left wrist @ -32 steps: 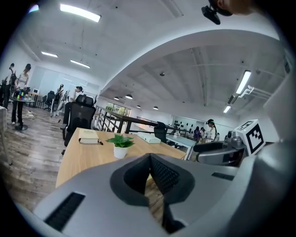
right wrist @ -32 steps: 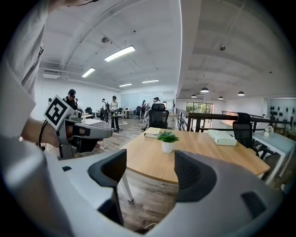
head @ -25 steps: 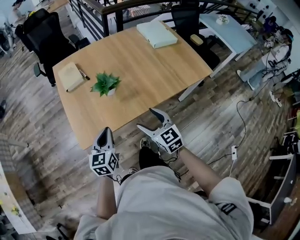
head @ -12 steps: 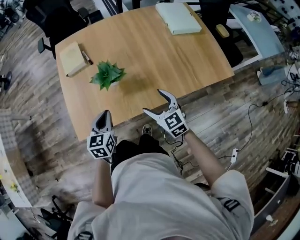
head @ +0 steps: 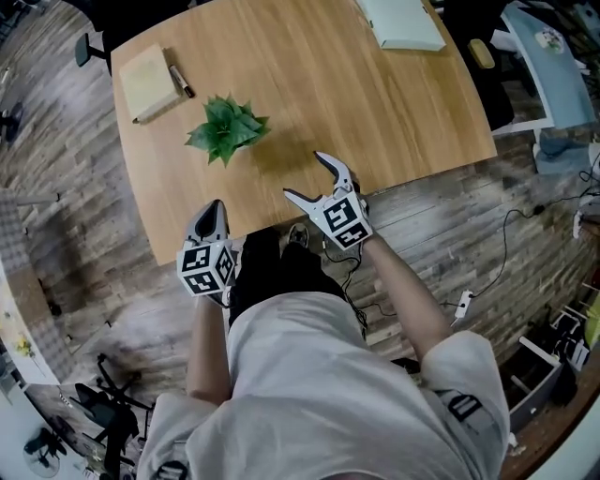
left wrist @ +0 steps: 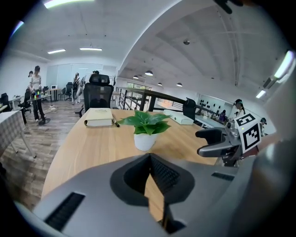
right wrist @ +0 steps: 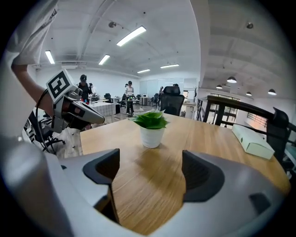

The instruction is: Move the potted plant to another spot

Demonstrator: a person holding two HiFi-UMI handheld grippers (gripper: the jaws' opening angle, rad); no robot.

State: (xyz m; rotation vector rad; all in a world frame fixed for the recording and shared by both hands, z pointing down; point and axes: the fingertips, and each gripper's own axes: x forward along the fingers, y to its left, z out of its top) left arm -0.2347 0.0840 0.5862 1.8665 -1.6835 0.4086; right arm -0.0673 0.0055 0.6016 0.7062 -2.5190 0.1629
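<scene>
Table (head: 375, 112): one potted plant (head: 228, 128), one notebook (head: 150, 82), one pen (head: 180, 82); left tool (head: 215, 206) closed; right tool (head: 305, 176) just been opening, empty.

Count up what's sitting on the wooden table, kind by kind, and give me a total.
Potted plant: 1
Tan book: 1
Pen: 1
Pale green box: 1
Total: 4

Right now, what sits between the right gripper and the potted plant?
Nothing: only bare table, seen in the right gripper view. The right gripper has just been opening its jaws, empty, short of the potted plant.
</scene>
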